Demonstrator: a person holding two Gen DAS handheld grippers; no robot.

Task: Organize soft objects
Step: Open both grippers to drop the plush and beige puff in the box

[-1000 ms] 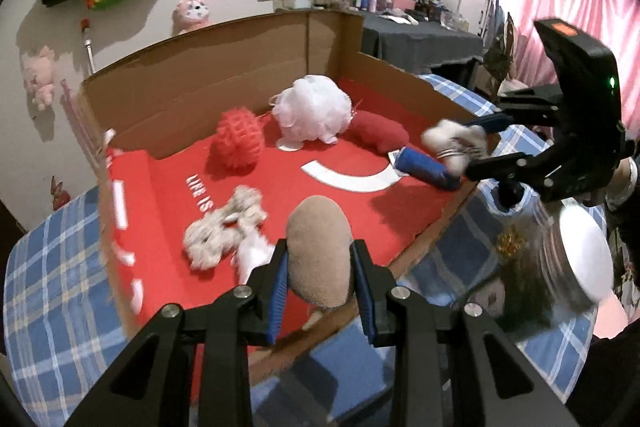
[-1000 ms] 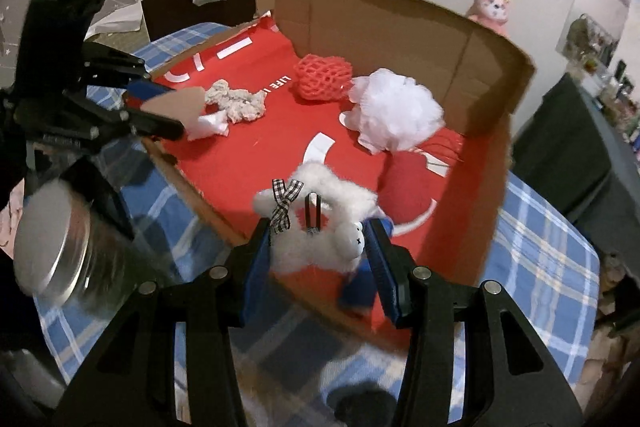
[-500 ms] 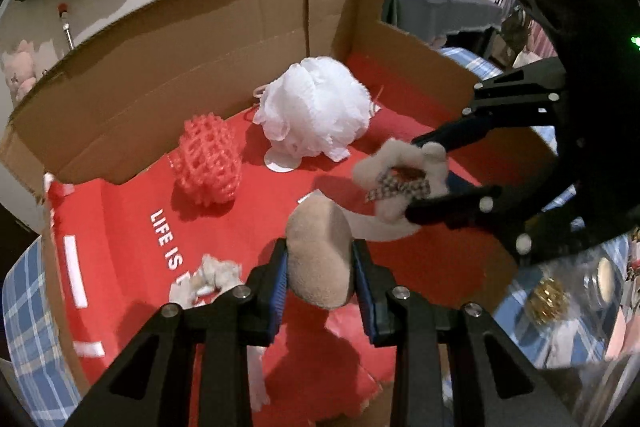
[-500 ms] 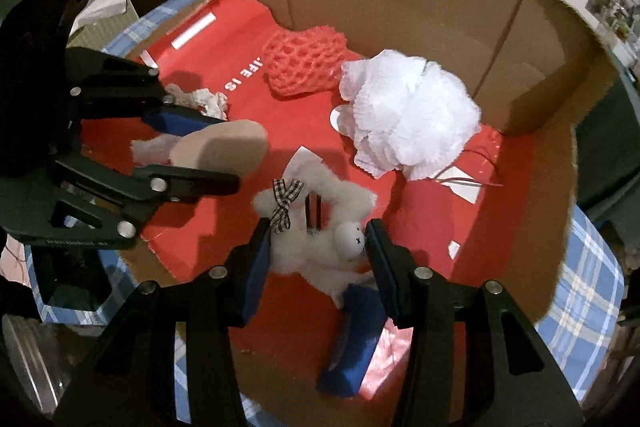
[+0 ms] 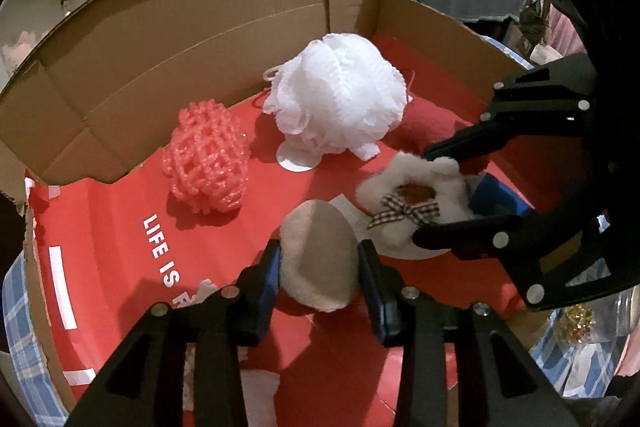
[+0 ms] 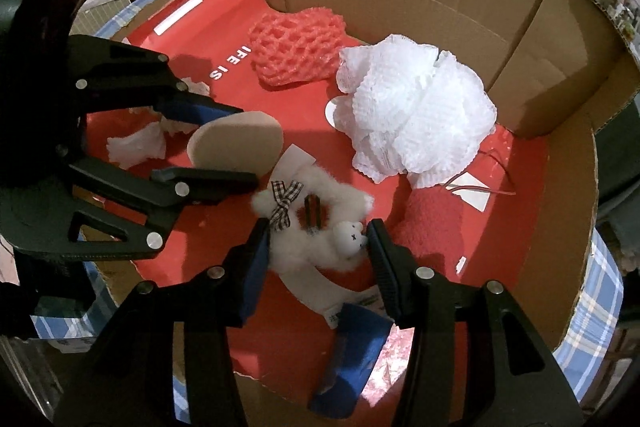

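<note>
My left gripper (image 5: 320,271) hangs low over the red floor of a cardboard box (image 5: 200,39), with a beige oval puff (image 5: 318,259) between its pads. Its jaws are opening, but both pads still touch the puff. From the right wrist view, this gripper (image 6: 244,147) and the puff (image 6: 236,143) sit at the left. My right gripper (image 6: 318,247) is shut on a white fluffy ring (image 6: 312,227) with a checked bow and a tiny bear head. In the left wrist view, the right gripper (image 5: 432,195) holds the ring (image 5: 412,199) just right of the puff.
On the box floor lie a pink foam net (image 5: 208,167), a white bath pouf (image 5: 340,99), a red plush piece (image 6: 432,223), a blue item (image 6: 348,359) and a white knotted scrap (image 6: 136,147). Cardboard walls rise behind. A blue checked cloth (image 6: 592,311) surrounds the box.
Both grippers have moved forward over the box edge and sunk toward the red floor, carrying the puff and the fluffy ring. The left jaws now stand a little wider around the puff.
</note>
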